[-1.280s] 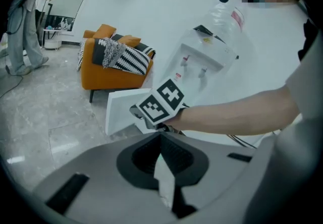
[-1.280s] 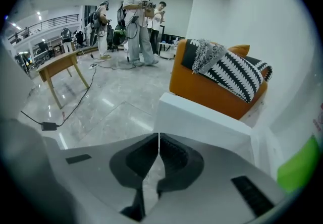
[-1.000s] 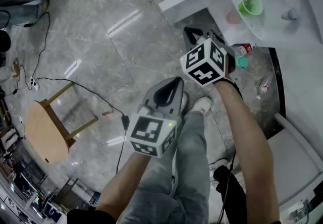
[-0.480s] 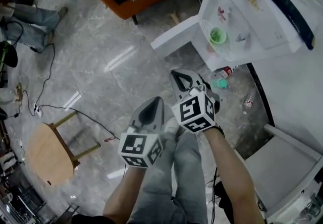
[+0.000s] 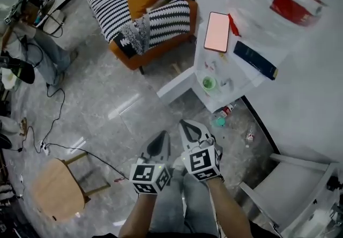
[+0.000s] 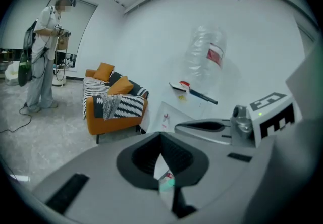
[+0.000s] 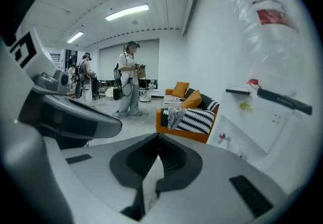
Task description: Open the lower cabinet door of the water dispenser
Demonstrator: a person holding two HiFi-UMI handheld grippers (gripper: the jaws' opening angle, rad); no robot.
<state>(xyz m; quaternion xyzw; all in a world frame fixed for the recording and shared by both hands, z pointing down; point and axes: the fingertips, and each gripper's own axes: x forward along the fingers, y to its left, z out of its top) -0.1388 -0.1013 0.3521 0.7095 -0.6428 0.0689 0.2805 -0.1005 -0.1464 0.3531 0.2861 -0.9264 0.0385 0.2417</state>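
Your left hand-held gripper (image 5: 162, 136) and right hand-held gripper (image 5: 185, 123) sit side by side above your legs, each with jaws closed on nothing. Ahead, the lower cabinet door (image 5: 176, 84) stands swung out from the base of the water dispenser (image 5: 244, 79), with small bottles (image 5: 227, 109) showing in the opening. Treat the opening step as apparently done. The next move requires no grasp, only a check that the door rests fully open.

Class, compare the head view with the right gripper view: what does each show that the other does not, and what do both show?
Head view only: the wooden stool and a green cup. Right gripper view only: the ceiling light strip. Both: the striped sofa with orange cushions, and the clear bottle with a red label.
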